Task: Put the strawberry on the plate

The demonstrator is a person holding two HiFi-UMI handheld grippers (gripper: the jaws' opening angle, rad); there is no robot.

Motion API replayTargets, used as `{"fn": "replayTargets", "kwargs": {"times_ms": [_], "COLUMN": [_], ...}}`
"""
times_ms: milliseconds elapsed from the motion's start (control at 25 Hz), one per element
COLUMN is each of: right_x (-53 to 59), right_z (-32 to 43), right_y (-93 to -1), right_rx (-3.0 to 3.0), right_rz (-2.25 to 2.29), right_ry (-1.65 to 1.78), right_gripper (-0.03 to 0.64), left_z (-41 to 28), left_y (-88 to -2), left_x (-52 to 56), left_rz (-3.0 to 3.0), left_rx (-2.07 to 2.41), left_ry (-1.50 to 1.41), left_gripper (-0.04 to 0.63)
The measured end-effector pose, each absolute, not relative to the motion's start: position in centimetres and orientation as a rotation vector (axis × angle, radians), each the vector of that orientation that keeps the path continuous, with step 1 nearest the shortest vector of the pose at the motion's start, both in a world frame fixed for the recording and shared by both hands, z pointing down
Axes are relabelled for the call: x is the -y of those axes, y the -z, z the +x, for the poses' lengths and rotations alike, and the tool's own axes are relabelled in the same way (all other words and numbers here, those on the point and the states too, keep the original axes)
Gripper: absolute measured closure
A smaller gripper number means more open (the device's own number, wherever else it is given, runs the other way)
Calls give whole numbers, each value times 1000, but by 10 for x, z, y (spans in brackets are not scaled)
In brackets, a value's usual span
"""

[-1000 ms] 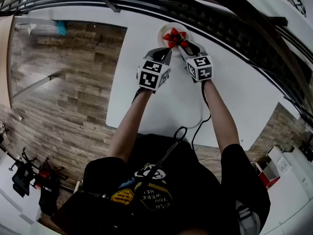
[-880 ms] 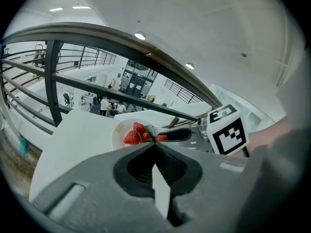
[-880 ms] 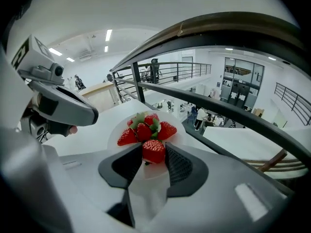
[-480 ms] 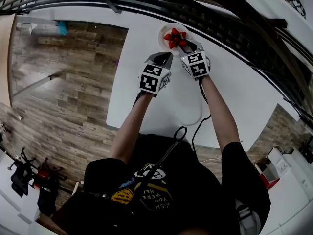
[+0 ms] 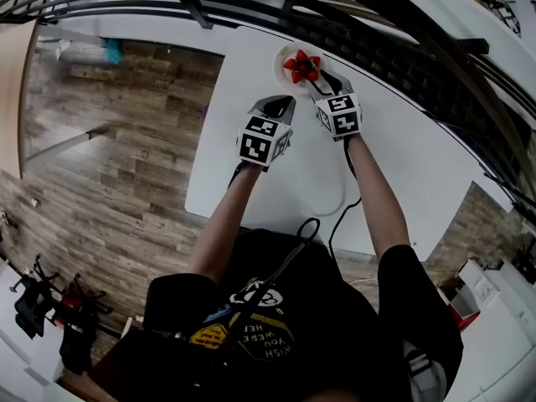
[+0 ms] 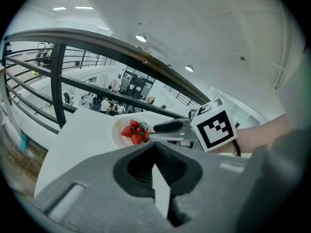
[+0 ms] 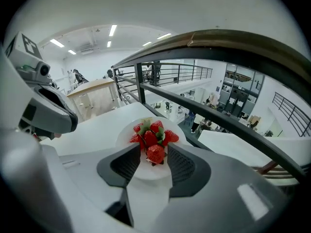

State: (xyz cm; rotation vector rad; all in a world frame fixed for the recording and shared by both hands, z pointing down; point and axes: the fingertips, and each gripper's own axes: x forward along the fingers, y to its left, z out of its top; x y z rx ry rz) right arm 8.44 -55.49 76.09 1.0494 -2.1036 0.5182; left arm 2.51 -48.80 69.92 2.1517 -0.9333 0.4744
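Note:
A small white plate (image 5: 279,57) at the table's far edge holds a pile of red strawberries (image 5: 300,65). My right gripper (image 5: 323,80) reaches over the plate's near side. In the right gripper view its jaws are opening around one strawberry (image 7: 155,153) that rests on the plate (image 7: 124,139) in front of the pile (image 7: 151,134); a thin gap shows on each side of it. My left gripper (image 5: 285,102) hangs a little short of the plate, shut and empty. The left gripper view shows the plate (image 6: 116,134) ahead, with the right gripper's fingers (image 6: 170,127) beside it.
The white table (image 5: 276,174) ends just past the plate, where a dark metal railing (image 5: 368,32) runs. Wooden floor (image 5: 109,141) lies beyond the table's left edge. A cable (image 5: 339,201) trails across the table near the person's right arm.
The right gripper has moved forward over the plate with the strawberry. The left gripper has dropped back a little from the plate.

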Motion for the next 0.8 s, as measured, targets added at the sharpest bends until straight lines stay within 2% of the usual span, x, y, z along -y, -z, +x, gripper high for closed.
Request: {"fn": "replayTargets", "kwargs": {"times_ms": [280,800], "right_x": [530,460], "right_z": [93,108], "right_y": [-697,-549], "right_rx": [2191,2355], "right_rz": [1190,1477], "right_ry": [-495,-353], "right_gripper": [466,556], "left_z": [14,20], "left_y": [-659,-557], "left_x": [467,430], "left_rz": [2204,2423], "left_rx": [980,1020], "left_ry": [-398,-269], "left_gripper": [595,595]}}
